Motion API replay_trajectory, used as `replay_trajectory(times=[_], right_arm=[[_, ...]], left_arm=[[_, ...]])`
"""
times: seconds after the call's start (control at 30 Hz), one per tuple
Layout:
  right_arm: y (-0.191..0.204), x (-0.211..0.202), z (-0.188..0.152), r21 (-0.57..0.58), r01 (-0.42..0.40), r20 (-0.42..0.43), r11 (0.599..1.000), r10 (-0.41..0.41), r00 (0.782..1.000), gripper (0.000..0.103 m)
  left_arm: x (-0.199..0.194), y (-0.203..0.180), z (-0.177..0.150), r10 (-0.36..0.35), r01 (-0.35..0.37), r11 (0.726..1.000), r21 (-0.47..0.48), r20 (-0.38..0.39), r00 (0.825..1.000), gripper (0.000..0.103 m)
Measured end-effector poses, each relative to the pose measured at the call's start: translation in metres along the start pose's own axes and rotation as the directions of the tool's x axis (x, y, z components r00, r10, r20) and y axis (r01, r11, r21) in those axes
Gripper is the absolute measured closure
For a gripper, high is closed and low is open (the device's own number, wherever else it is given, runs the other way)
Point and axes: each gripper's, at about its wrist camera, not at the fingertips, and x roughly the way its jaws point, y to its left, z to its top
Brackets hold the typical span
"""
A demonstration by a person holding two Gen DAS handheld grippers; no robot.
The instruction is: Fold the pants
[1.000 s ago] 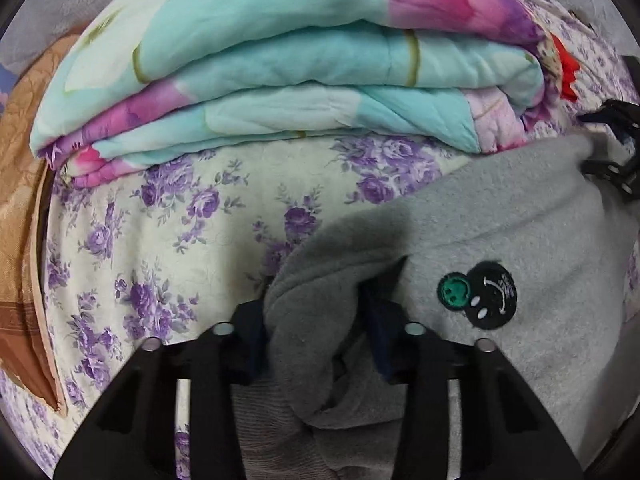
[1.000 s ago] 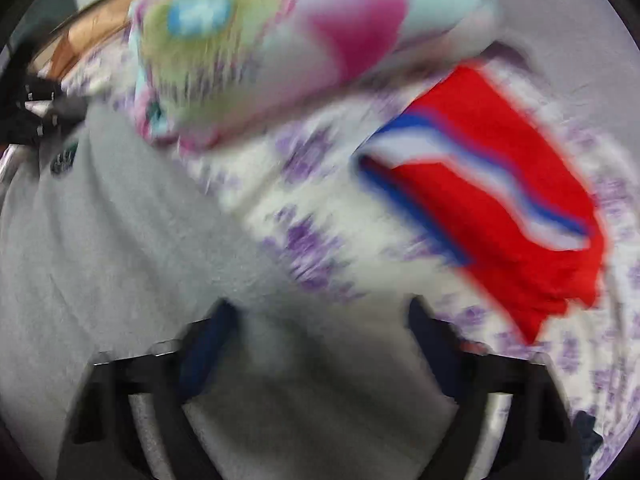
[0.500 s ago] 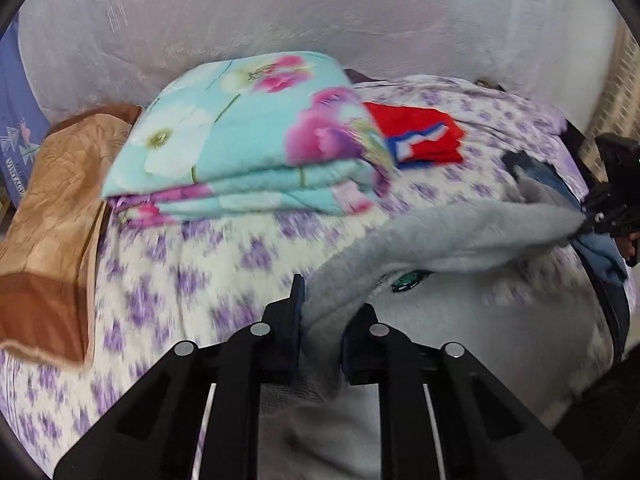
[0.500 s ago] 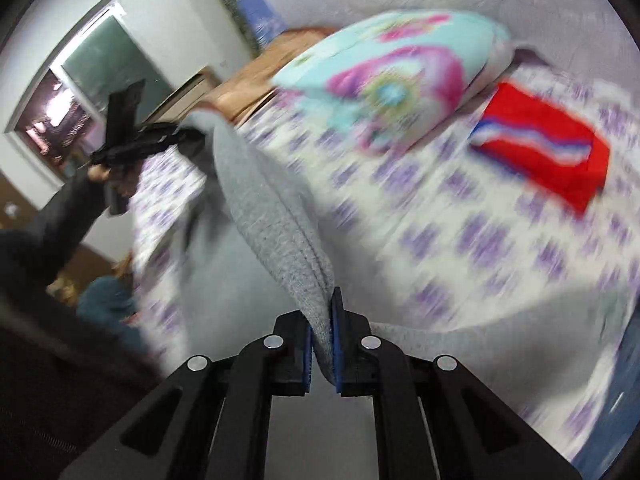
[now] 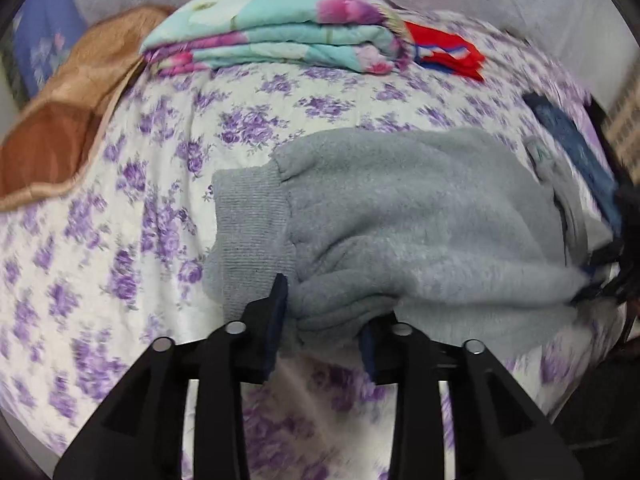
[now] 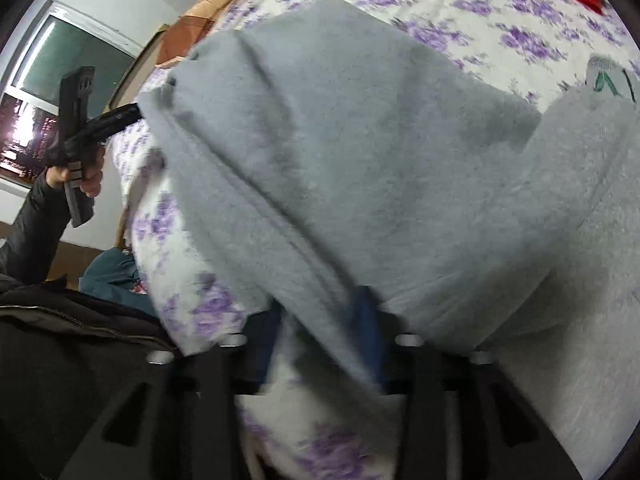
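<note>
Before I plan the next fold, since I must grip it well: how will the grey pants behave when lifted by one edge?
The grey pants are likely floppy: the fleece already bunches between the left gripper's open fingers. Probably thick and fairly heavy, judging by their plump folds. The ribbed cuff looks stretchy, so it may give when pulled.

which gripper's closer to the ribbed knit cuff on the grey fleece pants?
Left. The left gripper sits open at the fold right beside the ribbed knit cuff of the grey fleece pants. The right gripper is at the opposite end.
</note>
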Motion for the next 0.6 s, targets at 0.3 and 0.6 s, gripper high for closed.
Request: replay_trajectory(times=[0.3, 0.6], right_arm=[[0.020, -0.053, -0.005, -0.010, 0.041, 0.107, 0.999, -0.039, 0.993, 0.036], [-0.046, -0.109, 0.047, 0.356, 0.440, 0.270, 0.825, -0.541, 0.797, 0.023]], left_arm=[[-0.057, 0.041, -0.012, 0.083, -0.073, 0.987, -0.143, 0.066, 0.994, 0.028], [-0.004, -0.022, 0.034, 0.068, -0.088, 0.976, -0.200, -0.105, 0.992, 0.016]])
